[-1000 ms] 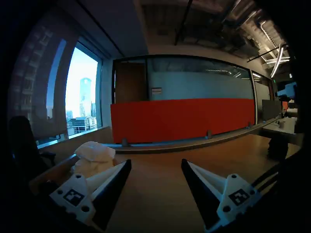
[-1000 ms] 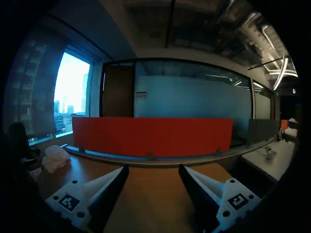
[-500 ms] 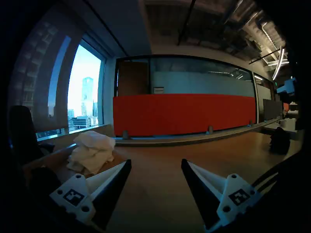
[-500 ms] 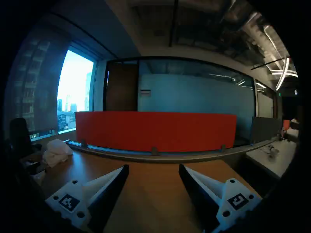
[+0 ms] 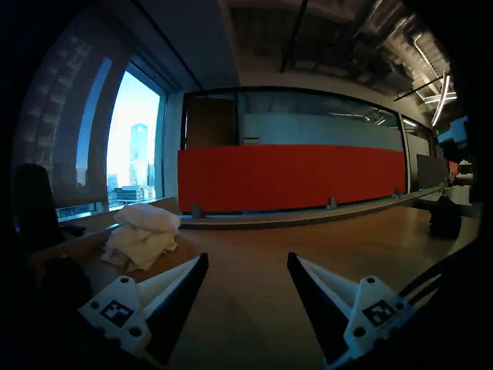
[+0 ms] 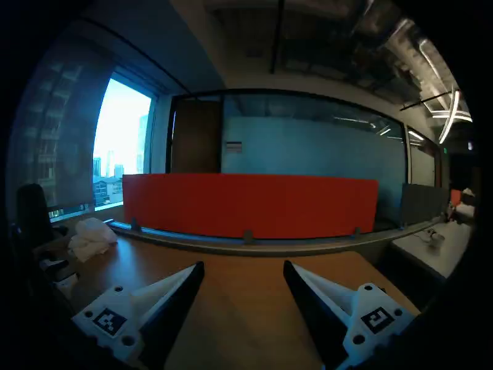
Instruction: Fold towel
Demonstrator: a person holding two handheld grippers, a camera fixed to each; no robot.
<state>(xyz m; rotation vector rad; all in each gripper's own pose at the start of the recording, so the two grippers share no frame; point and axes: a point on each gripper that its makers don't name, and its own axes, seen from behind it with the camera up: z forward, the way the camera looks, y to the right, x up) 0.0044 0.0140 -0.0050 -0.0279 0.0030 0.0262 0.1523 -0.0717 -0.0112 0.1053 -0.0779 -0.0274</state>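
Your left gripper point(image 5: 246, 255) and right gripper point(image 6: 243, 264) both hover with fingers spread wide and nothing between them, over the wooden desk point(image 5: 265, 296) on the near side of the red partition point(image 5: 289, 176). The towel point(image 5: 142, 235) lies crumpled (a white heap) on the desk just short of the partition's left end, well apart from both grippers

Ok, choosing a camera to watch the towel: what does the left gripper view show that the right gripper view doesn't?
Left gripper view: the left gripper, open, and a dark object at far right. Right gripper view: the right gripper, open, and a white side desk. Both: the crumpled white towel, the wooden desk, the red partition.
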